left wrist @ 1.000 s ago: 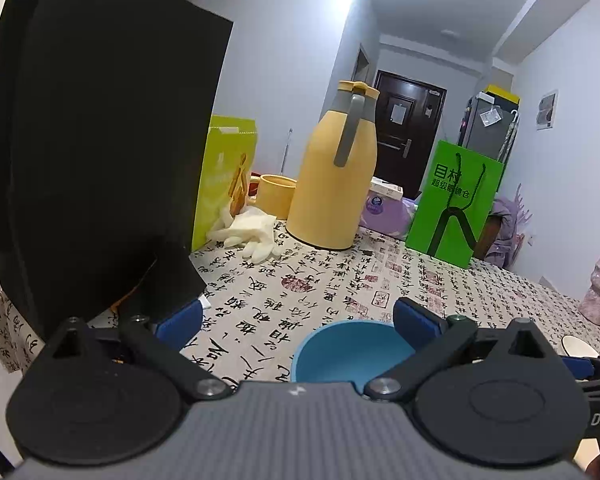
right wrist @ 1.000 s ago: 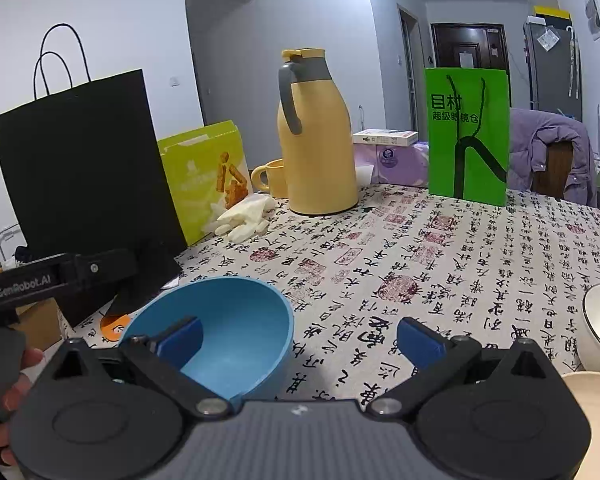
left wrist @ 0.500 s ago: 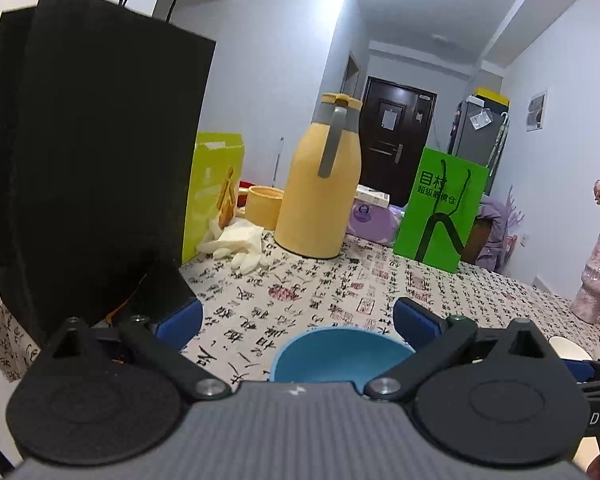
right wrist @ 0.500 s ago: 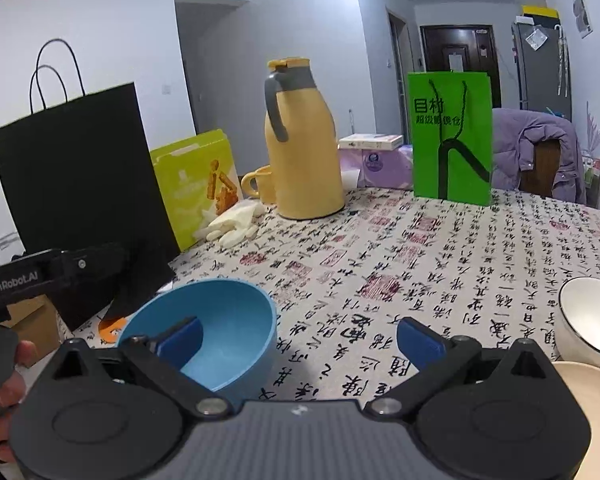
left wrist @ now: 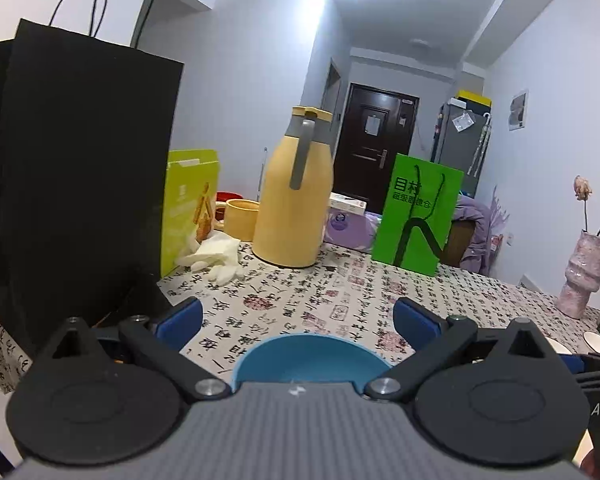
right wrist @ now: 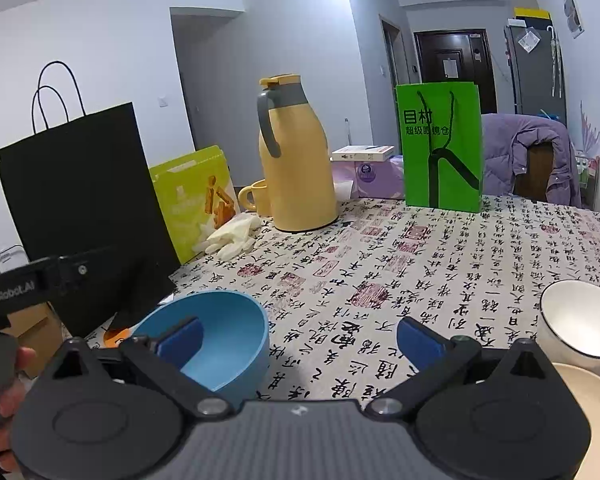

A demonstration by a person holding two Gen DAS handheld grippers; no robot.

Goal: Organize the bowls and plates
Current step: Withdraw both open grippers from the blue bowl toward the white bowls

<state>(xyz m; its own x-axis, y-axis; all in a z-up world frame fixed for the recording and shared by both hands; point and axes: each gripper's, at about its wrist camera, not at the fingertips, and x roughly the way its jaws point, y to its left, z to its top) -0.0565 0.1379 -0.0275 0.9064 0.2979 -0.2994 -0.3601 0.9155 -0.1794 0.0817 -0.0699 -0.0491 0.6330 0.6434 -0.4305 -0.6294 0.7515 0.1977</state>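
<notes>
I have both tools spread wide and holding nothing. On the left wrist view the left gripper (left wrist: 298,320) has its blue pads well apart, and the blue bowl (left wrist: 312,358) sits low in the middle of the frame, its near part hidden under the tool body, with only the far rim and some inner wall showing. On the right wrist view the right gripper (right wrist: 298,336) is equally wide; its left pad (right wrist: 180,340) overlaps the bowl's interior in the picture, though I cannot tell whether it touches.

In that same view the blue bowl (right wrist: 216,336) lies at lower left on the patterned surface (right wrist: 440,256), just in front of the black paper bag (right wrist: 80,208). A white bowl (right wrist: 580,324) sits at the right edge and a cream plate (right wrist: 592,412) fills the lower right corner, partly cut off.

My read is that the step is taking the blue bowl toward the other crockery. To do it well I would pick one tool only, since the two are crowding the same bowl. I would straddle the rim wall with one pad inside and one outside, seat deep enough that the curved wall cannot slip out, then close. I would lift straight up before moving across, keeping clear of the bag and of the other tool's hand (right wrist: 4,400) at lower left.
</notes>
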